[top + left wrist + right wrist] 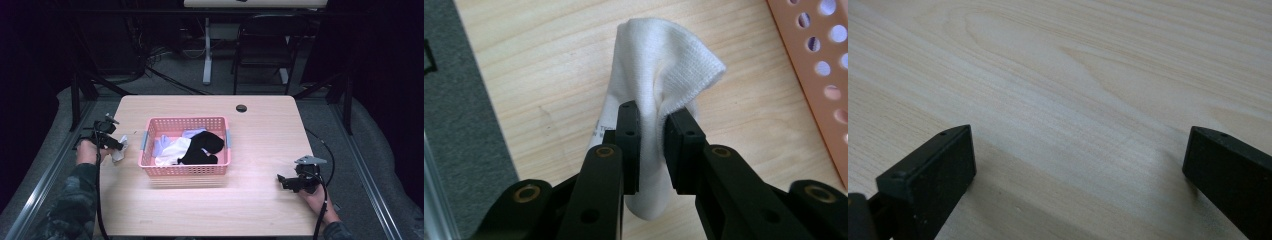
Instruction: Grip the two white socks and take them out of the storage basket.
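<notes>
Left gripper [651, 127] pinches white sock [664, 65] on table [260, 200], at 9 o'clock of pink basket [185, 171]. Right gripper [1078, 165] jaws wide apart, empty.

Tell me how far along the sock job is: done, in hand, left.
Done: no sock lies loose on the table yet. In hand: the left tool is shut on a white sock beside the pink basket. Left: black and white laundry sits in the basket; the right tool is open, holding nothing.
</notes>
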A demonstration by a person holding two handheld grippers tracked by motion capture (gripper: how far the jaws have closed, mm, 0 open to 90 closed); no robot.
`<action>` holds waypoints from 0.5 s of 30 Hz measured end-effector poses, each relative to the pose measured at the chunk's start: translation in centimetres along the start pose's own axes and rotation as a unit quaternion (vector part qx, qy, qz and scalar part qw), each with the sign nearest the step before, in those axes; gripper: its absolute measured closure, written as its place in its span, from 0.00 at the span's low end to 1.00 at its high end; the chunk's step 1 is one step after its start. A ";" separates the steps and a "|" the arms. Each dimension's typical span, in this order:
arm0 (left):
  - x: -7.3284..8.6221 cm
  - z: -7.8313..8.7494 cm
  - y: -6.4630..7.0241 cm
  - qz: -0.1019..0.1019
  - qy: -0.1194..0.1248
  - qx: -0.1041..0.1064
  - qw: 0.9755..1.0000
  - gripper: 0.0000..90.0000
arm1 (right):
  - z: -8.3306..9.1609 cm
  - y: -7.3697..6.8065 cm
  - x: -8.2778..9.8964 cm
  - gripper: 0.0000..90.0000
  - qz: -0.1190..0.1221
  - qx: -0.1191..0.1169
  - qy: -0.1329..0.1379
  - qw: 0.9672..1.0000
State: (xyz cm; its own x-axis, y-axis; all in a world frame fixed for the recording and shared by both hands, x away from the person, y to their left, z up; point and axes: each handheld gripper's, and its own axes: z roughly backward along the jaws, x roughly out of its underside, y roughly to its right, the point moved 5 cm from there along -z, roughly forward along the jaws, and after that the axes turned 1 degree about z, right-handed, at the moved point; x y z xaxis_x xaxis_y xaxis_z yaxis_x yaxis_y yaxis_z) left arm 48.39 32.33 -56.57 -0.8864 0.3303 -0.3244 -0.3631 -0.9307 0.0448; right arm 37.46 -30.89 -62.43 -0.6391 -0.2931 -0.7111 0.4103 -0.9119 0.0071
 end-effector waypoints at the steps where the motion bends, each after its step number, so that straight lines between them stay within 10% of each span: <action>1: 0.0 -0.1 0.1 0.001 -0.002 0.004 1.000 0.86 | 0.0 0.0 0.0 0.00 0.000 0.000 0.000 1.000; 7: 0.3 -1.3 0.5 -0.004 -0.017 0.014 1.000 0.77 | 0.0 0.0 0.0 0.00 -0.001 0.000 0.000 1.000; 15: 0.6 -0.3 0.3 0.012 0.013 0.012 1.000 0.31 | 0.0 0.0 0.0 0.00 -0.001 0.001 0.000 1.000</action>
State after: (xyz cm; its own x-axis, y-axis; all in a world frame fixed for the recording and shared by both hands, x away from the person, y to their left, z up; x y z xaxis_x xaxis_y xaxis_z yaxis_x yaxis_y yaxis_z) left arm 47.79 32.22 -57.02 -0.8876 0.3031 -0.3470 -0.3487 -0.9341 0.0762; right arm 37.44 -30.88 -62.43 -0.6398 -0.2915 -0.7111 0.4081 -0.9129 0.0070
